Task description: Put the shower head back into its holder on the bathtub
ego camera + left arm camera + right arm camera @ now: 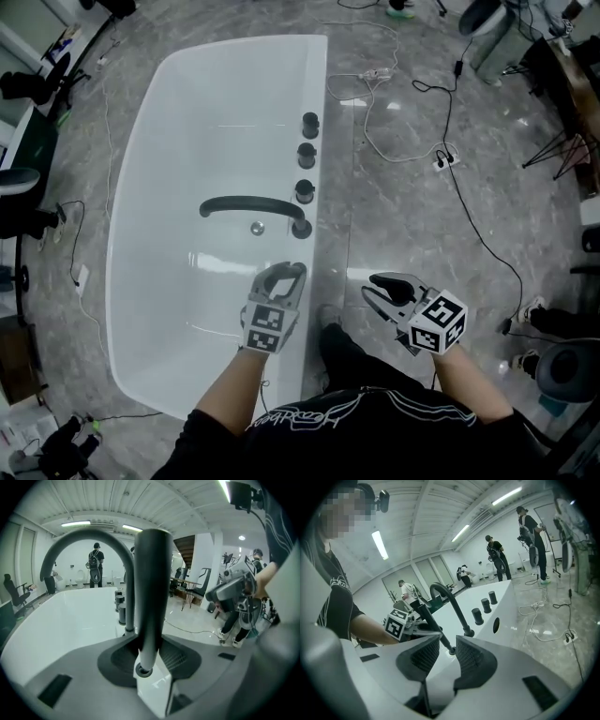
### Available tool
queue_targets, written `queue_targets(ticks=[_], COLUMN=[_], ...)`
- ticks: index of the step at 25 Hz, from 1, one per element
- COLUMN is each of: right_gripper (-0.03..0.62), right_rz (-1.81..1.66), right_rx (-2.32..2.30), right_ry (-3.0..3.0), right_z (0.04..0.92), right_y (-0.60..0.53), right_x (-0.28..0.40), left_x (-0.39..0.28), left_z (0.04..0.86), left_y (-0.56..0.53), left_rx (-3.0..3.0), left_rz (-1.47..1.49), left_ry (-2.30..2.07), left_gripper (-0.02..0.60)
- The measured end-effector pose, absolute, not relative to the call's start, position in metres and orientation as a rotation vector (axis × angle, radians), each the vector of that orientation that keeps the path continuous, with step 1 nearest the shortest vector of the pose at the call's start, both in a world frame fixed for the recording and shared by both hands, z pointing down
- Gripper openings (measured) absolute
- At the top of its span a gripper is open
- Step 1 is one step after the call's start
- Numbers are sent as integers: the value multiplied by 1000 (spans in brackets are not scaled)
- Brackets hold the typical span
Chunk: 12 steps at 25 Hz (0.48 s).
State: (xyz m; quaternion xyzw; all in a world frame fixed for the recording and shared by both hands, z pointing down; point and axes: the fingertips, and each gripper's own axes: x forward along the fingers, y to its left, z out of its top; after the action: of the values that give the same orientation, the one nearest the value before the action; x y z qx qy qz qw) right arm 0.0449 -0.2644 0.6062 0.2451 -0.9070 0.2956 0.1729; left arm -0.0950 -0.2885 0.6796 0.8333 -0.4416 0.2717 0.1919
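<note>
White bathtub (178, 169), shower head (152, 597) in left claw (284, 277)

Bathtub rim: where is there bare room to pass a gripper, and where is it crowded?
Free: the rim beyond the three knobs, and the basin left of the spout. Crowded: knobs to faucet base, where the left gripper holds the shower head.

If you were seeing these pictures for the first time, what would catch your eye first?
The large white bathtub fills the left half of the head view, with a black arched faucet and three black knobs along its right rim. At the near end of that rim, the left claw is clamped on the dark shower head. The right claw hangs open and empty over the floor beside the tub.
</note>
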Motion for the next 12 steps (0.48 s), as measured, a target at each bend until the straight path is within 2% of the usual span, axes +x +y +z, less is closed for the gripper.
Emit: queue_targets(ticks=[12], right_gripper=[114], right_rz=[838], right_rx=[651], right_ry=[-2575], right_z=[599], right_y=[-242], right_x=[38], left_x=[-97], left_z=[726], left_y=[-283], left_rx=[2289], left_rz=[840], left_ry=[-1276], left_gripper=[133])
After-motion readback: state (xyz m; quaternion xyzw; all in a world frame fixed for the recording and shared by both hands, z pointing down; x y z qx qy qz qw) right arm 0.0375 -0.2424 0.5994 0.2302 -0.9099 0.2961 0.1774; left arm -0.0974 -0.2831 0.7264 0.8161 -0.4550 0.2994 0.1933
